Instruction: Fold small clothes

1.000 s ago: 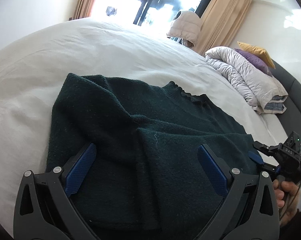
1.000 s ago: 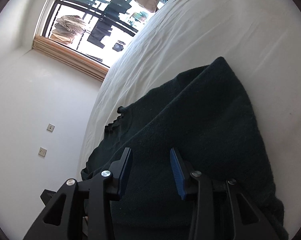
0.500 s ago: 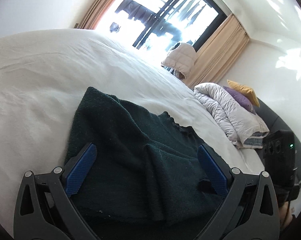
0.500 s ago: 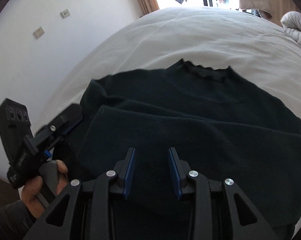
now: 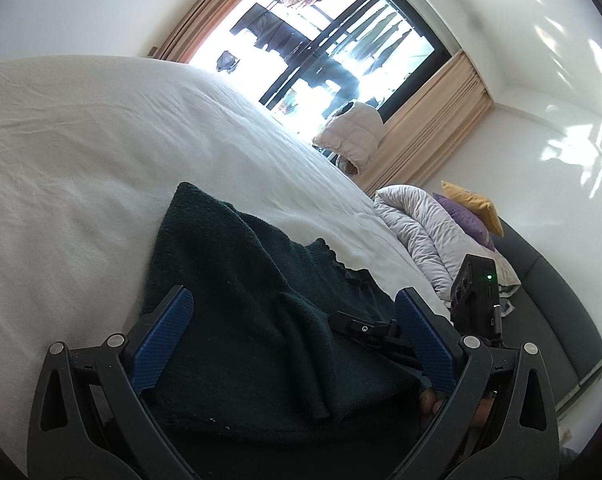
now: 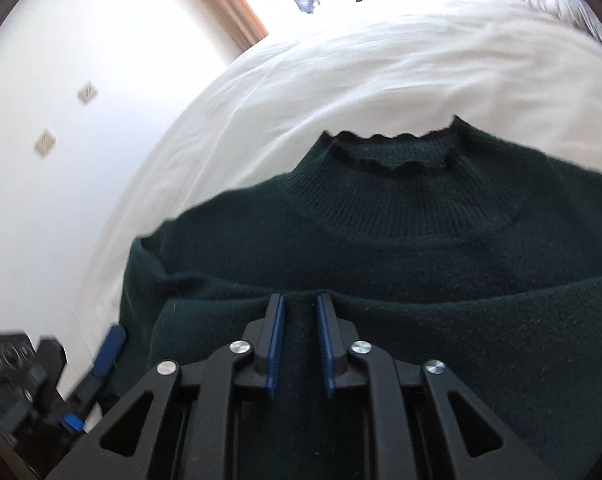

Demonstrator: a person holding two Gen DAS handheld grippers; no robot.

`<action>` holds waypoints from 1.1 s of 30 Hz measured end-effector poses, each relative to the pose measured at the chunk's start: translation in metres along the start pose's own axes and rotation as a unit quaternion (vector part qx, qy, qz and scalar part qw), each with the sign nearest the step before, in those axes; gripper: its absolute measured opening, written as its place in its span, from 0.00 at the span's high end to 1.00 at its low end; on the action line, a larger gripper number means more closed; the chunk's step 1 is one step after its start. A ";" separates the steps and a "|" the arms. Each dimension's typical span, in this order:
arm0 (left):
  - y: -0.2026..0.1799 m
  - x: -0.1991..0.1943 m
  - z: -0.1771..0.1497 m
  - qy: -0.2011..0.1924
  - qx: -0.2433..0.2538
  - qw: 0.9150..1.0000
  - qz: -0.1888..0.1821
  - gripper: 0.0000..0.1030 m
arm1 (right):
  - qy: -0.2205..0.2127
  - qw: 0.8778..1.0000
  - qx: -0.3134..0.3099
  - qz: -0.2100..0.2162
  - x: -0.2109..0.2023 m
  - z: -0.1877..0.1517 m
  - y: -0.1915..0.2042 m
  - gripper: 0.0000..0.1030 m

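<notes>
Dark green sweater (image 6: 401,248) lies on the white bed (image 5: 101,152), collar (image 6: 393,152) pointing away toward the window (image 5: 321,52), a folded-over layer bunched across the near side. Right gripper (image 6: 299,300) is down on that folded edge, and its jaws have just been closing: the blue pads (image 6: 277,340) now stand narrow with a ridge of knit pinched up between them, fabric puckering at the tips. From the left wrist view the right gripper (image 5: 365,326) shows as a black shape low on the sweater's right side, its camera block with a green light above it. Left gripper (image 5: 293,344) sits spread wide over the near left part of the sweater, blue pads (image 5: 163,340) well apart, cloth lying under and between them but neither pad pressing on it. In the right wrist view the left gripper (image 6: 101,360) shows blurred at the lower left, just beside the sweater's edge. Far side of the bed: a rolled grey duvet (image 5: 417,232), a purple pillow (image 5: 465,220) and a yellow one (image 5: 473,204) stacked by the dark headboard (image 5: 557,304). Pale puffy jacket (image 5: 353,136) hangs by the beige curtain (image 5: 425,132)
</notes>
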State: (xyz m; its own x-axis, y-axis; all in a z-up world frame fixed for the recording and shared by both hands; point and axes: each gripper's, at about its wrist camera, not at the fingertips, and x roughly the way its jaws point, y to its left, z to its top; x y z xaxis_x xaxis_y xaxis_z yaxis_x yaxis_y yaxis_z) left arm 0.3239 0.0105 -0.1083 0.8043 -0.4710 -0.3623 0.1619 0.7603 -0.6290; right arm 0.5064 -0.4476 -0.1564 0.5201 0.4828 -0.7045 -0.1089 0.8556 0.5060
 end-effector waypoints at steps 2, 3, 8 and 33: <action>-0.003 -0.001 -0.001 0.002 0.006 1.000 -0.004 0.00 | -0.002 0.997 0.053 0.047 -0.010 -0.001 -0.017 0.92; -0.005 -0.001 -0.001 0.004 0.009 1.000 -0.007 0.00 | -0.002 0.995 0.078 0.070 -0.018 -0.003 -0.025 0.89; -0.022 0.003 -0.006 0.017 0.045 0.999 -0.022 0.00 | -0.044 0.983 0.098 0.148 -0.078 -0.030 -0.045 0.68; -0.070 0.060 -0.049 0.151 0.283 0.915 0.247 0.00 | -0.119 0.974 0.175 0.084 -0.170 -0.098 -0.148 0.46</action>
State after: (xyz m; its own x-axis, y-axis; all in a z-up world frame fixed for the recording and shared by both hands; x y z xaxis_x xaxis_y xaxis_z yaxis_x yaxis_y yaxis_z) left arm 0.3328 -0.0929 -0.1197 0.6787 -0.0446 -0.7331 0.1595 0.9833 0.0878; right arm 0.3511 -0.6381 -0.1601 0.7062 0.5176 -0.4830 0.0649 0.6321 0.7722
